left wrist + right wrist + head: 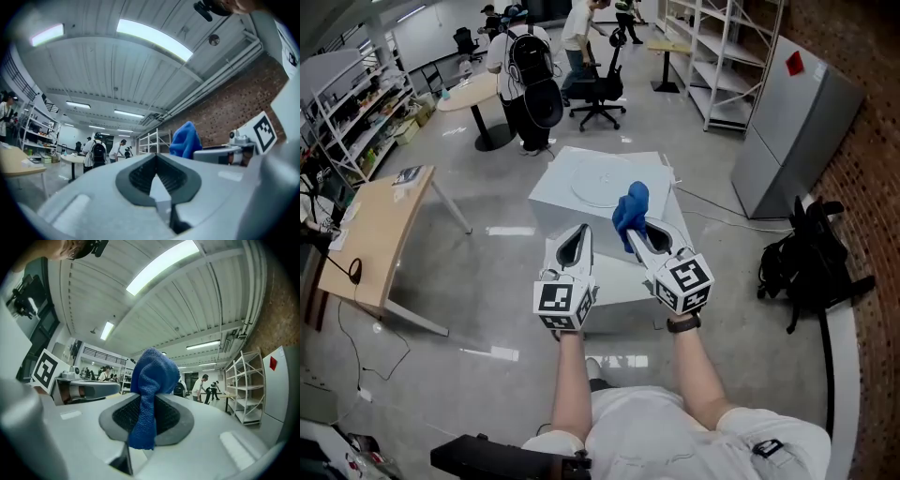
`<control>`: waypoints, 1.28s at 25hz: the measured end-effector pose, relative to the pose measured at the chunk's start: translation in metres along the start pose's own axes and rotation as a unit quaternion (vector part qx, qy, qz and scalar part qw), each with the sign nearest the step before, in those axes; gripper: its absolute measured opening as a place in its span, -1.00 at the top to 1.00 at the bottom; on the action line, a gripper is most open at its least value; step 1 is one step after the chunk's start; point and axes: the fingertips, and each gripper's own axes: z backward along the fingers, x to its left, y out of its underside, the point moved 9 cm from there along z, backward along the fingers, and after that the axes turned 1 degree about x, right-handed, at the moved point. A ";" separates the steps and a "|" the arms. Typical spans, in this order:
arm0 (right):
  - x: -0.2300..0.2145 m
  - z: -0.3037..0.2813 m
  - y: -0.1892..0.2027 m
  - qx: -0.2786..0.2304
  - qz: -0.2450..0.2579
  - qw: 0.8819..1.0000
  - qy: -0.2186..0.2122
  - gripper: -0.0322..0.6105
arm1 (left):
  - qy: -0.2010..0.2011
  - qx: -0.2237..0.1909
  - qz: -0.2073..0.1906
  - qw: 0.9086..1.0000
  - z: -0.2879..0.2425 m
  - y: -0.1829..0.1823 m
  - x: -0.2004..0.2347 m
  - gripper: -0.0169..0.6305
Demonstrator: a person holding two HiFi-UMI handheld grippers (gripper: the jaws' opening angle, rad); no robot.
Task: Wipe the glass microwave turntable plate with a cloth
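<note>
1. While the cloth (630, 208) hangs clear of the glass, the wiping itself looks not yet begun; this reads as the approach step.
2. The right gripper (630, 231) has its fingers closed tight on the blue cloth. In the right gripper view the cloth (152, 376) bunches up above the fingertips and a tail drops down between the fingers (176, 416), so the hold looks secure.
3. The left gripper (581, 231) holds nothing. In its own view the left gripper (157, 157) has its fingertips brought together, with only the open room beyond them.
4. The glass plate (598, 183) lies flat on the white worktop (654, 167), ahead of and below both grippers. In the head view the cloth sits over the plate's near right edge, but both gripper views look out level across the room, so I judge the cloth to be above the glass and not touching it.
5. The next move calls for tipping the right gripper down and lowering it until the bunched end of the cloth presses on the glass, then sweeping round the disc.
6. The plate is smooth and loose on the worktop, so it may slide or spin under the wipe. The left gripper could steady its near rim, which would mean opening or pressing its fingers there first.
</note>
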 end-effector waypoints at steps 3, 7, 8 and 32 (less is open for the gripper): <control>0.008 0.075 0.011 0.012 -0.014 1.000 -0.004 0.68 | -0.004 0.001 0.010 1.000 0.025 0.008 -0.067 0.94; 0.018 0.168 0.032 0.048 -0.013 0.999 -0.005 0.68 | -0.005 0.055 0.008 0.998 0.058 0.033 -0.161 0.94; 0.018 0.182 0.035 0.056 -0.011 0.998 -0.007 0.68 | -0.008 0.069 0.008 0.998 0.065 0.035 -0.177 0.94; 0.085 0.236 -0.046 0.008 0.072 0.997 -0.006 0.68 | -0.043 0.003 -0.032 0.999 0.181 -0.042 -0.194 0.94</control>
